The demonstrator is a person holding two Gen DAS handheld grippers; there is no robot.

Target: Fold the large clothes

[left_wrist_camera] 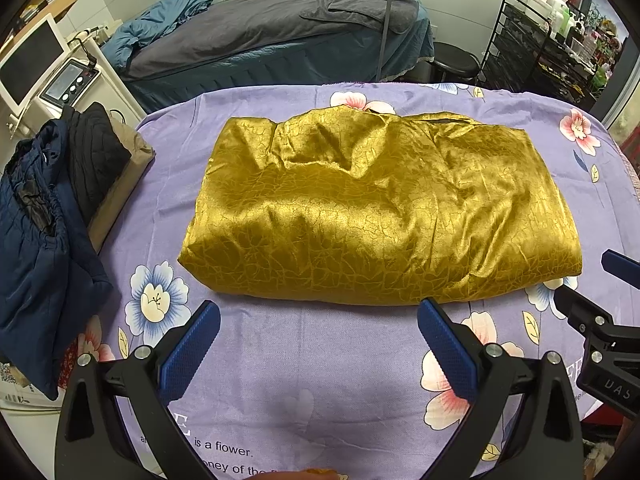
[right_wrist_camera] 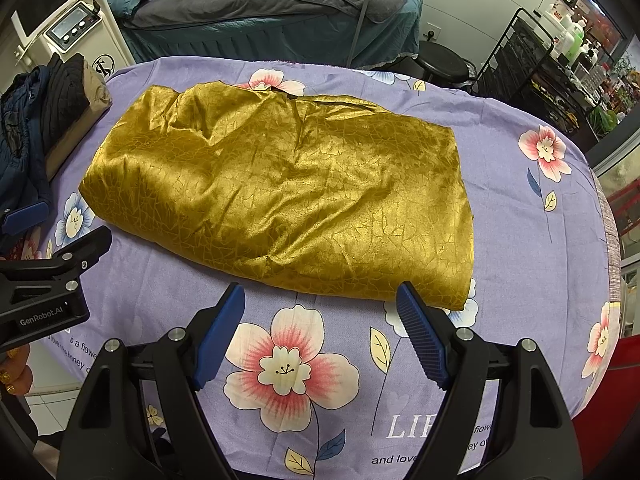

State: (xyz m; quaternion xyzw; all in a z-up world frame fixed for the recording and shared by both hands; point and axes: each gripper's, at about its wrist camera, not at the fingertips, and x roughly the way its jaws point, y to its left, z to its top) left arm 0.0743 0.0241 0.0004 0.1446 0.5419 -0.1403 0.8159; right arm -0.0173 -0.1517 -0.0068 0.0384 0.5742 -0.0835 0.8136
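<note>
The golden garment (left_wrist_camera: pixel 376 208) lies folded into a thick, roughly rectangular bundle in the middle of the table (left_wrist_camera: pixel 304 384), its satin sheen broken by a fine crackle pattern and soft creases. Under it is a lilac cloth printed with pink and blue flowers and some white lettering. My left hand-held gripper (left_wrist_camera: pixel 318 344) hangs just short of the bundle's near edge, its blue ribbed pads spread wide with nothing between them. My right hand-held gripper (right_wrist_camera: pixel 320 330) is spread the same way, empty, near the bundle's near right corner. At the table's left edge sits a pile of dark clothes (left_wrist_camera: pixel 44 216): a navy quilted jacket, something black and quilted, and a tan piece beneath. Behind the table stands a bed (left_wrist_camera: pixel 256 40) draped in grey and teal covers, a black stool (left_wrist_camera: pixel 456 60) beside it, a black wire rack (left_wrist_camera: pixel 520 48) of bottles to the right, and a white machine with a screen (left_wrist_camera: pixel 52 76) to the left.
</note>
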